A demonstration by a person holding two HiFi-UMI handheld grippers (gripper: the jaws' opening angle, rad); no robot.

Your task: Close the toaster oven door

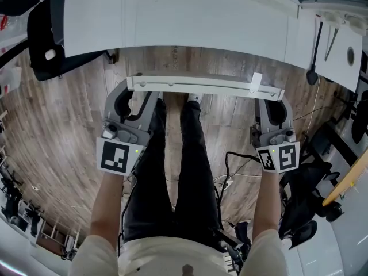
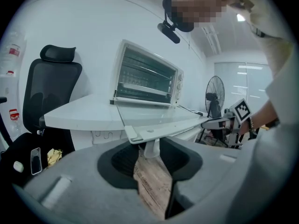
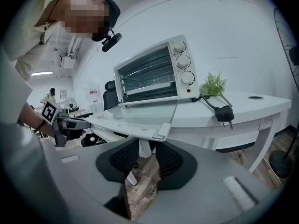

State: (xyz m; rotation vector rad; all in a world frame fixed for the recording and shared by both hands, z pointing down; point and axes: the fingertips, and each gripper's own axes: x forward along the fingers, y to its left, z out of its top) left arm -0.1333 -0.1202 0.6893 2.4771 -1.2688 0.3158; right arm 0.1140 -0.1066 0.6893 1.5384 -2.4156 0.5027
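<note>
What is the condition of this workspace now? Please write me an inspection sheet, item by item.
Surface: white table, curved edge.
Job's things: toaster oven on the table; door open, lying flat past the edge.
Clutter: small green plant beside the oven.
Grippers: left gripper and right gripper open, each with a handle post between its jaws.
Cables: black plug loose on the table; cables on the floor.
Surroundings: office chair, fan.

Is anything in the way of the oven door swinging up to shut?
Nothing visible. The door lies flat and open, and the space between it and the front of the oven is bare. The racks sit inside the oven, and the plug lies off to the side on the table.
</note>
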